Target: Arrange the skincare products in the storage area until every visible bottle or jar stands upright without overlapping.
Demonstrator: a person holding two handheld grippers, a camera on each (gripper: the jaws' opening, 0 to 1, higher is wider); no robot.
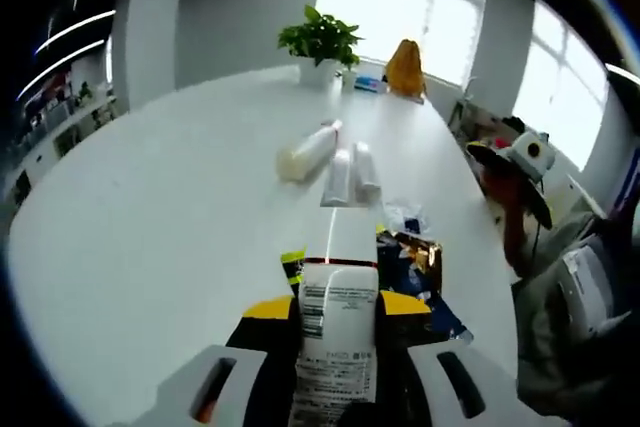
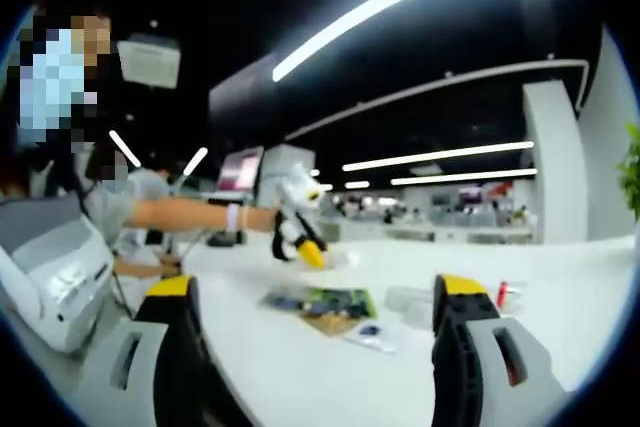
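Observation:
My left gripper (image 1: 338,312) is shut on a white bottle (image 1: 338,337) with a printed label, which points away along the jaws above the white table (image 1: 170,237). Beyond it a cream bottle (image 1: 305,152) and two small white tubes (image 1: 340,175) (image 1: 366,167) lie flat on their sides, close together. My right gripper (image 2: 315,297) stands open with nothing between its yellow-tipped fingers. In the right gripper view a person's arm holds the left gripper (image 2: 298,222) out over the table. The right gripper (image 1: 520,159) hangs off the table's right edge.
Colourful flat packets (image 1: 420,267) (image 2: 320,305) lie on the table near the held bottle, with a clear wrapper (image 2: 405,299) beside them. A potted plant (image 1: 320,42) and an orange object (image 1: 405,67) stand at the far end. A person sits at the right edge.

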